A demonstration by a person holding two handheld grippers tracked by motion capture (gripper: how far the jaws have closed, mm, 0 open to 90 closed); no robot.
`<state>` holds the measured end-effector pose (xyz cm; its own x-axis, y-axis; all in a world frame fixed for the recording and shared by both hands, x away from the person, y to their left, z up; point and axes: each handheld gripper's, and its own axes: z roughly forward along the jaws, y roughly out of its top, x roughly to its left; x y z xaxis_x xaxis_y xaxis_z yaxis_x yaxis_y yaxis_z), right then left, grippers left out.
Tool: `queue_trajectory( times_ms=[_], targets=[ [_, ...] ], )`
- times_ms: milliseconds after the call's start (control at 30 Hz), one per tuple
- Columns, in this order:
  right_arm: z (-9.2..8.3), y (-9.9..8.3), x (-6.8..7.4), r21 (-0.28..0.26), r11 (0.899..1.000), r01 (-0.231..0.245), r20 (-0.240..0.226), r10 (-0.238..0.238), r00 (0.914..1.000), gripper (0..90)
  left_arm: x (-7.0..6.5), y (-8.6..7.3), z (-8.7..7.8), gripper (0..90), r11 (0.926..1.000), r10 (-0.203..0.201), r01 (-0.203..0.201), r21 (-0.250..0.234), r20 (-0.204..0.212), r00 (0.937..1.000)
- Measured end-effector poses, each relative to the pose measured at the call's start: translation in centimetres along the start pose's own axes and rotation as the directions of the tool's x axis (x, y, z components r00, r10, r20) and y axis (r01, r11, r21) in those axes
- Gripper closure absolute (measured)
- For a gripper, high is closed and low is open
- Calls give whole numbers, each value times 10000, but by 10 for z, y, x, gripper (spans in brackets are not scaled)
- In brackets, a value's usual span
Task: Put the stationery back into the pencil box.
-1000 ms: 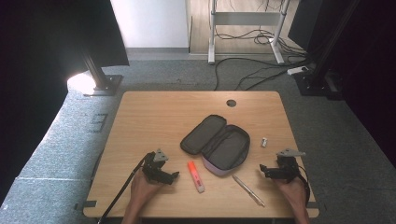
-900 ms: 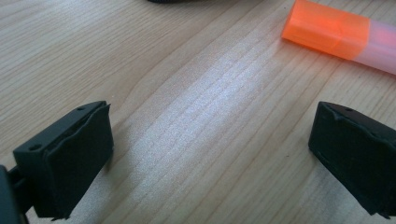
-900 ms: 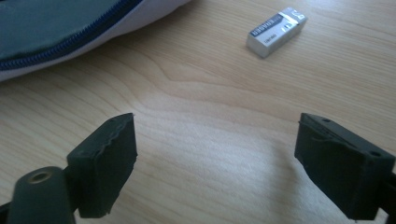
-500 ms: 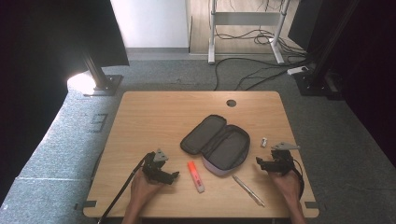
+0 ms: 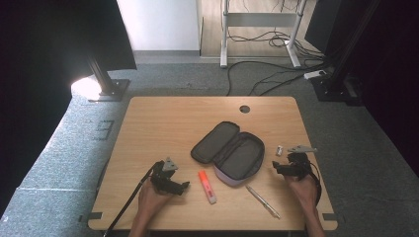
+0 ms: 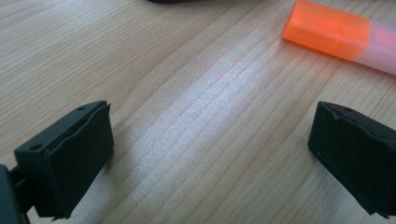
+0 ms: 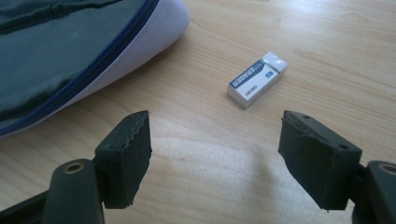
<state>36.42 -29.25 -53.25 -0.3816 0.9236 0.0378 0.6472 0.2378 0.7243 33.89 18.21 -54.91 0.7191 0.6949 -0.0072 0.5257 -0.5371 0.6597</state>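
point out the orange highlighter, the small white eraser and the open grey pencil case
orange highlighter (image 5: 207, 186), high view, middle of its body
small white eraser (image 7: 257, 79), right gripper view, printed sleeve
open grey pencil case (image 5: 242, 157), high view, inside the nearer half

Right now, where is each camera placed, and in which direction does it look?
High view: above the person's side, looking forward and down on the table; both hands and claws show.
Left gripper view: on the left claw, facing the orange highlighter.
Right gripper view: on the right claw, facing the eraser and open pencil case.
Shared: high view also shows all three.
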Motion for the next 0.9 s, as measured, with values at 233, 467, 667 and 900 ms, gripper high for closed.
queue_trajectory(
  times_ms=[233, 467, 667, 900],
  targets=[
    [4, 10, -4, 14, 10000, -10, 78, 10, 10000, 282, 0, 0, 0, 3, 10000, -15, 15, -15, -8, 10000],
    [10, 17, -10, 59, 10000, 49, 195, -50, 9998, 323, 0, 0, 0, 9, 10000, -43, 43, -36, -43, 10000],
    [14, 24, -17, 37, 10000, 15, 323, -17, 9995, 360, 0, 0, -1, 17, 10000, -61, 61, -57, -53, 10000],
    [22, 28, -21, 211, 9997, -77, 311, 70, 9995, 395, 0, -1, -1, 29, 9999, -99, 99, -105, -79, 9999]
  ],
)
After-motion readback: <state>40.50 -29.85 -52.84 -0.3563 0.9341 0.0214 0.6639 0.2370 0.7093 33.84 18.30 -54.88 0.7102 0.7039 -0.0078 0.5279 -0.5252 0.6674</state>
